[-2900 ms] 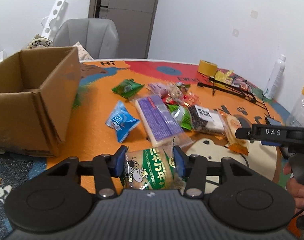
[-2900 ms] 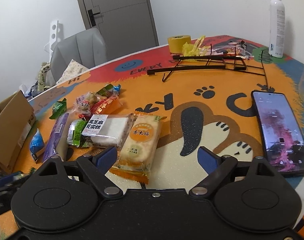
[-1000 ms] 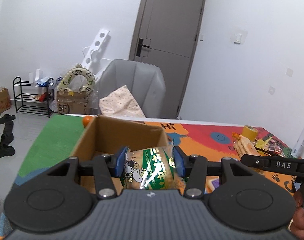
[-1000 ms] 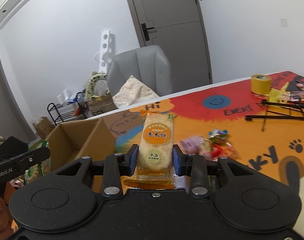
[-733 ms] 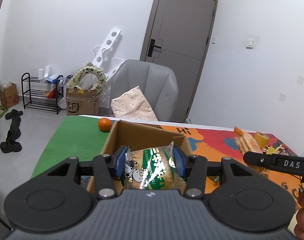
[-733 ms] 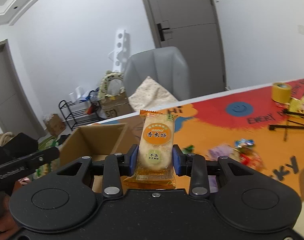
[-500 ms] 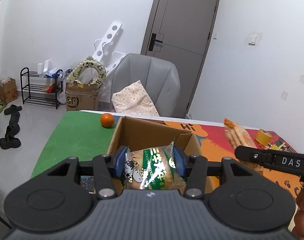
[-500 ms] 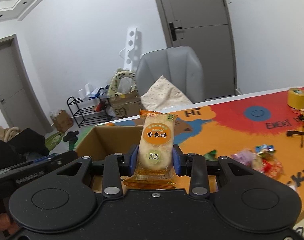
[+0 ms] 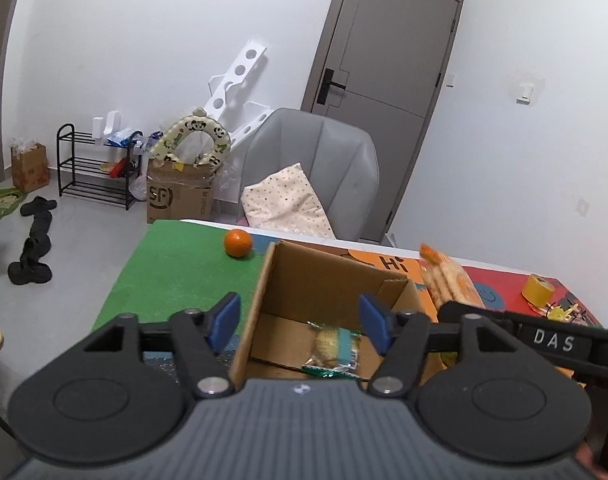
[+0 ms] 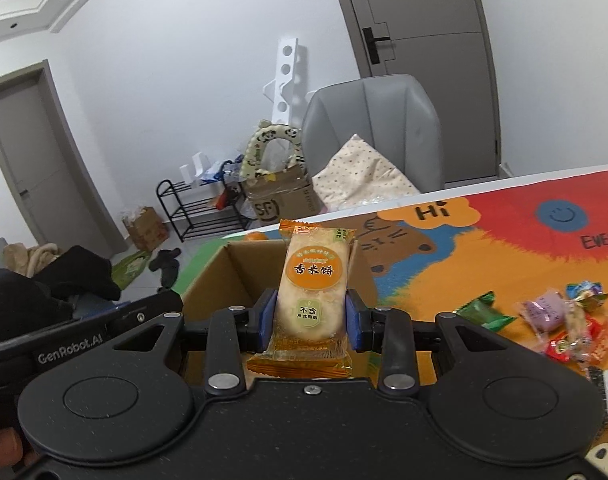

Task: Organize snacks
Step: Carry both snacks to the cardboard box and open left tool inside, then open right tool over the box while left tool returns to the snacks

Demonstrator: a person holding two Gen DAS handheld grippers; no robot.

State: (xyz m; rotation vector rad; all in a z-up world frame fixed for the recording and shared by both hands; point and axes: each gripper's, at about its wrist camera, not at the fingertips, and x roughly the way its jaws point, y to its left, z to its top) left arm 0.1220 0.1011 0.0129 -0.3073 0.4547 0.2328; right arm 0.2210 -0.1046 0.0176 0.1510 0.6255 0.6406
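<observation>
An open cardboard box stands on the table's left part. In the left wrist view my left gripper hovers over the box with its jaws opening and nothing between them. The green-and-tan snack packet lies on the box floor below. In the right wrist view my right gripper is shut on an orange rice cracker packet, held upright just before the box. That same packet shows at the right in the left wrist view.
An orange fruit sits on the green mat beyond the box. Several loose snacks lie on the orange table mat to the right. A yellow tape roll is at far right. A grey chair stands behind the table.
My left gripper has opened and the green-and-tan packet has dropped from it into the box. Both grippers have drifted closer over the box; the right still grips the cracker packet.
</observation>
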